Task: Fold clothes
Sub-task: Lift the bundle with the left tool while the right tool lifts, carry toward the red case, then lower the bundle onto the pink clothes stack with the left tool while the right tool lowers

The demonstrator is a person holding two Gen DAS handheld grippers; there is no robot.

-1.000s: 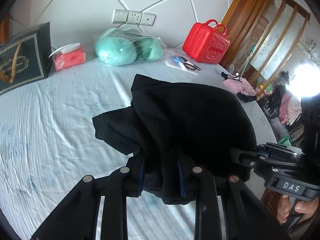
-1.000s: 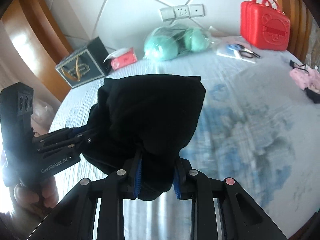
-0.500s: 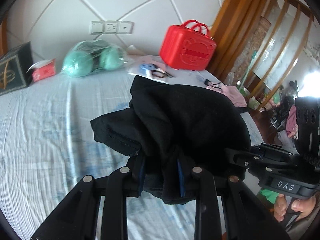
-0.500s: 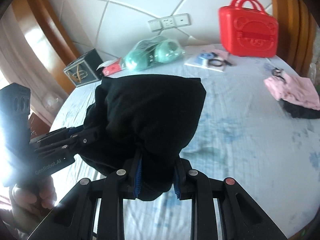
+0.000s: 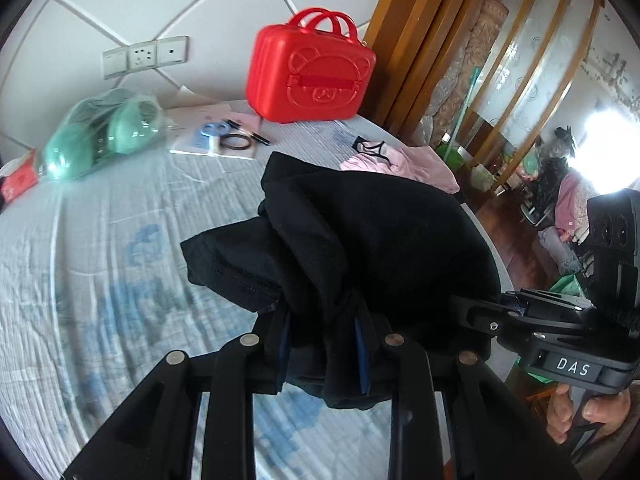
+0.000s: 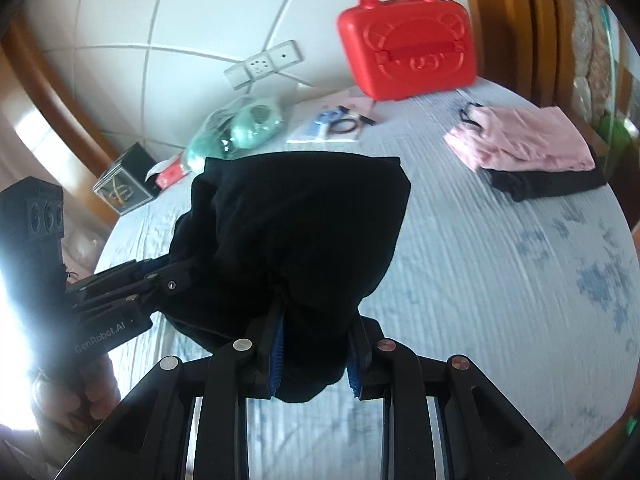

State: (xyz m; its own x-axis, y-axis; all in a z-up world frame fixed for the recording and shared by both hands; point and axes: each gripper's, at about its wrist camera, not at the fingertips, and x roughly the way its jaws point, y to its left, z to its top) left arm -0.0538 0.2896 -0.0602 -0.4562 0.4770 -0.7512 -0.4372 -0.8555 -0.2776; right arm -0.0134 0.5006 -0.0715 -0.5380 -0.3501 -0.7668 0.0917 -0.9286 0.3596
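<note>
A folded black garment (image 5: 360, 248) hangs bunched between both grippers above the bed; it also fills the middle of the right wrist view (image 6: 296, 232). My left gripper (image 5: 322, 352) is shut on its near edge. My right gripper (image 6: 314, 356) is shut on another edge of it. Each gripper shows in the other's view, the right one (image 5: 476, 316) at the right and the left one (image 6: 160, 280) at the left, both clamped on the cloth. A folded pink garment (image 6: 524, 140) lies on a folded black one (image 6: 548, 184) at the bed's far right.
The bed has a pale blue-patterned sheet (image 6: 500, 280). A red case (image 6: 408, 36), a green bagged bundle (image 6: 236, 128), a flat packet with scissors (image 6: 336, 124), a red tissue pack (image 6: 172, 170) and a dark box (image 6: 124, 188) stand along the headboard wall. Wooden rails (image 5: 500, 80) rise at right.
Both grippers have swung to the right with the black garment held between them; the red case and the pink pile have come closer into view. Both grips are unchanged.
</note>
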